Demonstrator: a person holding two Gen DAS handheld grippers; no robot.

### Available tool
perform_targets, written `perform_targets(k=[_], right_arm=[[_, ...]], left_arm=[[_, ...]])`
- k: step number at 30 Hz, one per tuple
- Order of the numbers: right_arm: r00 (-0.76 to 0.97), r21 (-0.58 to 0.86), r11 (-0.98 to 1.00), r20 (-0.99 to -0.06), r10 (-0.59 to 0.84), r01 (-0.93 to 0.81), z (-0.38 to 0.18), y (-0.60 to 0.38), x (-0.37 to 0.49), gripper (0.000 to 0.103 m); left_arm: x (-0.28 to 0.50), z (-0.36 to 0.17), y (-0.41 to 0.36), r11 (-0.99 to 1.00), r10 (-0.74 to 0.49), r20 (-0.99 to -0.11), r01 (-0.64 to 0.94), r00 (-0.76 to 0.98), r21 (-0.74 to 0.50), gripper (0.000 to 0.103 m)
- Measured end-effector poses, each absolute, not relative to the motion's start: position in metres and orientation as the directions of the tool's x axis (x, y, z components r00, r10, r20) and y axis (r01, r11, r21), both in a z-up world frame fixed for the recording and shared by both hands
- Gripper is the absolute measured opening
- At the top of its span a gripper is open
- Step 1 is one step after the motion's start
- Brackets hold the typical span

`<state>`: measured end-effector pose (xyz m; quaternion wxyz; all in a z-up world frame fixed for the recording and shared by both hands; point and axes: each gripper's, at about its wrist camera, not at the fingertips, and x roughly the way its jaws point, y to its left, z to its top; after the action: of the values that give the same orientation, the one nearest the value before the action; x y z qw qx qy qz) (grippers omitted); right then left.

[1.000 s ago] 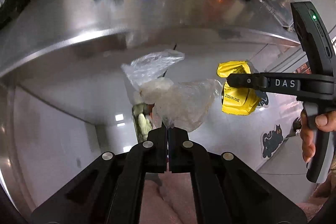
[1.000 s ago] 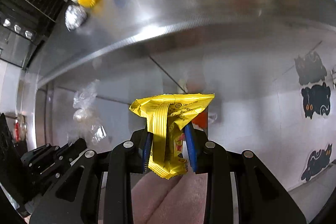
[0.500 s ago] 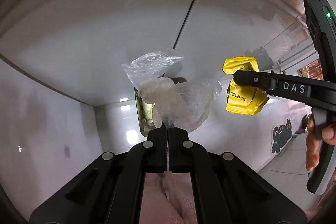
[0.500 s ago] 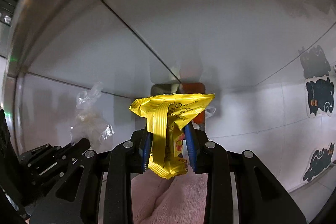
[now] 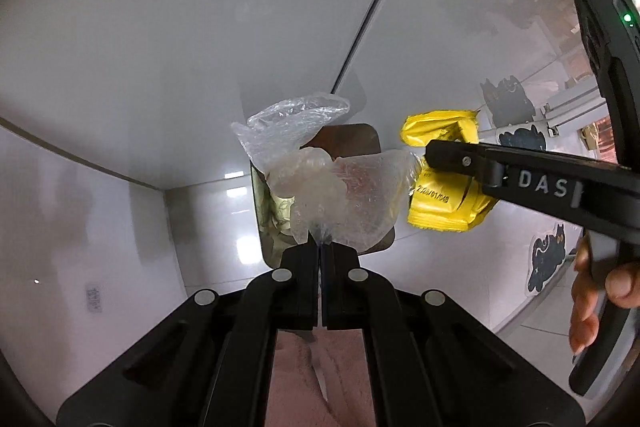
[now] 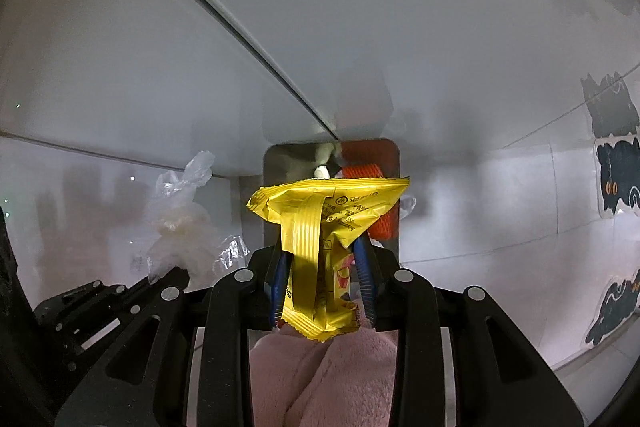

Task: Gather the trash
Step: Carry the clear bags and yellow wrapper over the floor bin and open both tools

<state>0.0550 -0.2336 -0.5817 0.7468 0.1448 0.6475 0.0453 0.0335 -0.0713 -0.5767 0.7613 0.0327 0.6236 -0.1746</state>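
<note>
Below both loads sits the bin [image 6: 331, 163], a steel-rimmed opening on the floor against the white cabinet front [image 5: 200, 27], with orange [image 6: 366, 173] and pale scraps already inside. From the right wrist view the bin lies straight ahead of the wrapper [image 6: 324, 223], a crumpled yellow snack pack held upright, its long axis running along the fingers and its flared top toward the opening. The right hand-held gripper [image 6: 323, 291] is part open only because the pack fills the gap; both blue pads [image 6: 362, 259] press on its lower half.

In the left wrist view the clear bag [image 5: 328, 187] hangs in front of the same bin [image 5: 360, 135], its knotted neck pinched in the left hand-held gripper [image 5: 321, 259], whose jaws are fully closed on the thin film. The bag's bulk spreads sideways and forward, covering most of the opening. The wrapper [image 5: 444, 203] just touches the bag's right edge there, so the two grippers are close side by side, both pointing steeply down.

Judging by how each load lines up, neither hand is clearly nearer; both seem about ready to release. The likely snag is the loads crowding each other over one small opening. Black cat stickers [image 6: 614, 179] mark the wall at right.
</note>
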Motion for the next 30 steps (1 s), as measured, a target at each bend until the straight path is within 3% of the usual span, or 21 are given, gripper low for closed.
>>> perform_targets(k=[3,5,10,14,18,20,23,30], right_arm=[[0.134,0.284,0.948,-0.955,0.266,0.146,-0.595,-0.236,0.059,0.037],[0.125,0.297,0.941,-0.952,0.279,0.163,-0.600,-0.238,0.061,0.048],[0.130,0.304,0.938,-0.950,0.285,0.166,-0.597,-0.238,0.067,0.058],[0.141,0.300,0.940,-0.950,0.279,0.164,-0.589,-0.239,0.071,0.059],[0.152,0.291,0.942,-0.951,0.268,0.164,-0.576,-0.243,0.072,0.065],[0.166,0.278,0.946,-0.954,0.251,0.167,-0.564,-0.246,0.070,0.080],[0.185,0.260,0.951,-0.956,0.228,0.170,-0.539,-0.249,0.066,0.094],[0.220,0.223,0.967,-0.957,0.191,0.127,-0.484,-0.247,0.052,0.098]], left_arm=[[0.036,-0.589,-0.069,0.934,-0.229,-0.963,0.310,0.141,-0.176,0.001],[0.039,-0.593,-0.069,0.933,-0.233,-0.963,0.312,0.133,-0.182,0.001],[0.042,-0.596,-0.068,0.930,-0.241,-0.963,0.313,0.120,-0.194,0.014],[0.044,-0.592,-0.066,0.929,-0.243,-0.962,0.314,0.123,-0.194,0.037],[0.041,-0.577,-0.069,0.933,-0.236,-0.962,0.310,0.140,-0.184,0.051],[0.041,-0.565,-0.066,0.937,-0.231,-0.960,0.302,0.156,-0.176,0.065],[0.043,-0.542,-0.058,0.946,-0.226,-0.957,0.274,0.181,-0.172,0.084],[0.036,-0.480,-0.048,0.950,-0.225,-0.946,0.270,0.235,-0.159,0.092]])
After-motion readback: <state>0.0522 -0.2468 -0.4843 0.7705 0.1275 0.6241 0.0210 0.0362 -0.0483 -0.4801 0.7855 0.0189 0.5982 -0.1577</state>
